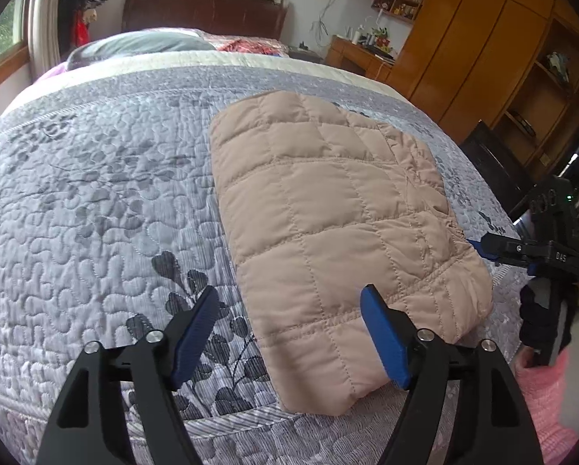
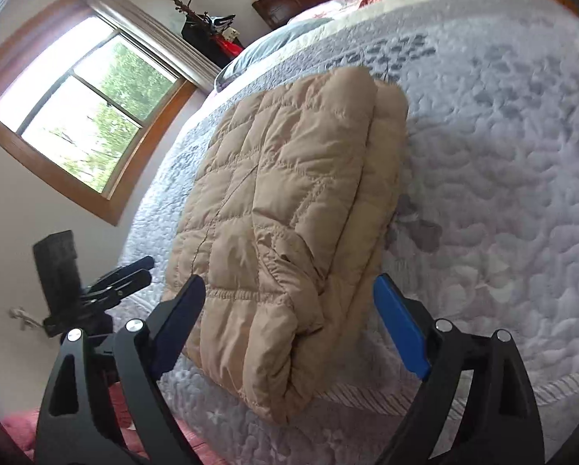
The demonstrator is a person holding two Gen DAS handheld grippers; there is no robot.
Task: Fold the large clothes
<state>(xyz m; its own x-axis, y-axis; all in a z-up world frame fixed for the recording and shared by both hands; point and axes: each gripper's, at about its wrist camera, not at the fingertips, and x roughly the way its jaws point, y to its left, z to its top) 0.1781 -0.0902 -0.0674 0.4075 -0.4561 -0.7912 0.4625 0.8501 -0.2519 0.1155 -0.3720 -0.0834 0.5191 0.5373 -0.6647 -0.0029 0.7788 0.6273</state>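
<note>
A beige quilted puffer jacket (image 1: 328, 209) lies folded into a thick rectangle on the grey floral bedspread (image 1: 95, 178). My left gripper (image 1: 289, 333) is open and empty, hovering over the jacket's near left corner. The right gripper (image 1: 495, 248) shows at the jacket's right edge in the left wrist view. In the right wrist view the jacket (image 2: 281, 201) shows its stacked layers, and my right gripper (image 2: 289, 321) is open and empty, its fingers either side of the near end. The left gripper (image 2: 126, 275) shows beyond the jacket's left side.
The bed's near edge (image 1: 250, 422) runs just below the jacket. Pillows (image 1: 142, 44) and a wooden headboard (image 1: 204, 11) lie at the far end. Wooden cabinets (image 1: 483, 58) stand at the right, a window (image 2: 80, 116) at the left. A pink sleeve (image 1: 545, 407) is near.
</note>
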